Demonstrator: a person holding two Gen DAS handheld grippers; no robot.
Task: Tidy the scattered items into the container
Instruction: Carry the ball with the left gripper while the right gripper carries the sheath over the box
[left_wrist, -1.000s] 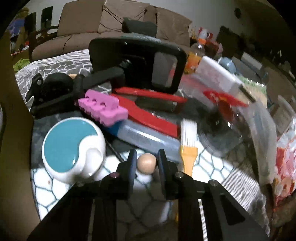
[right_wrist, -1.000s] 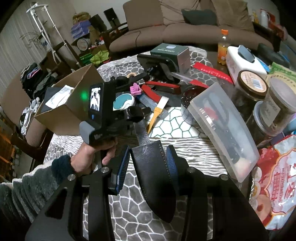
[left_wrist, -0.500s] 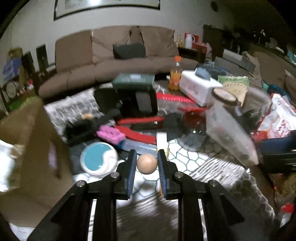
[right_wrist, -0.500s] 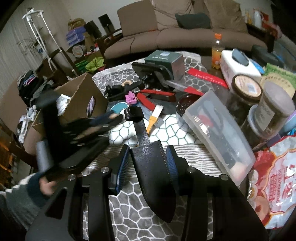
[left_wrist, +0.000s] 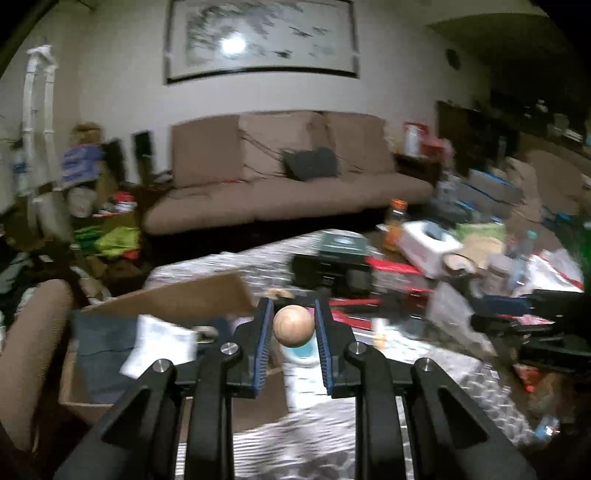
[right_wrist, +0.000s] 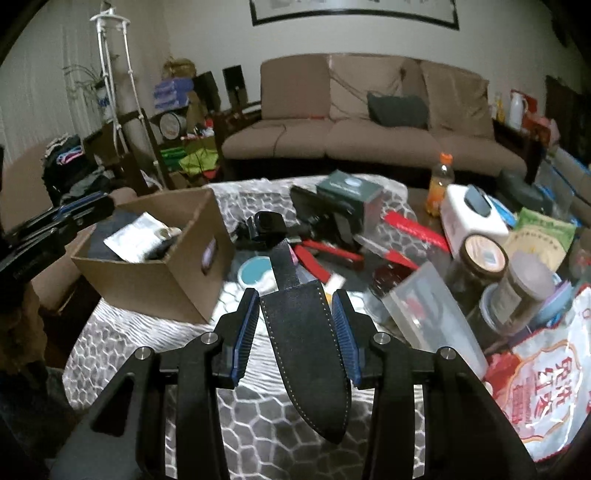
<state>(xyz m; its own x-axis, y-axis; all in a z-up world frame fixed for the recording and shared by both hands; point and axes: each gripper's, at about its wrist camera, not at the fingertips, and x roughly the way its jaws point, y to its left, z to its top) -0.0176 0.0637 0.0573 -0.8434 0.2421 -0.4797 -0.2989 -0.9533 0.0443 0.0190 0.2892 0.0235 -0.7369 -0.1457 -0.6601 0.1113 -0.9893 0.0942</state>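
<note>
Above the table edge, my left gripper (left_wrist: 293, 325) pinches the wooden ball (left_wrist: 293, 326) between both pads, lifted clear of the clutter, likely so it can swing over to the cardboard box (right_wrist: 155, 280) at the left. My right gripper (right_wrist: 295, 317) clamps a black leather sheath (right_wrist: 306, 347) by its flat sides, tip pointing back at me, strap end forward, probably next for the box. The box already holds a white packet (right_wrist: 136, 236) and dark items. Table wears a grey honeycomb-print cloth (right_wrist: 258, 435), crowded with jars, red tools and a teal-and-white disc (right_wrist: 255, 271). Brown sofa (right_wrist: 369, 122) behind; room dim, left view motion-blurred.
</note>
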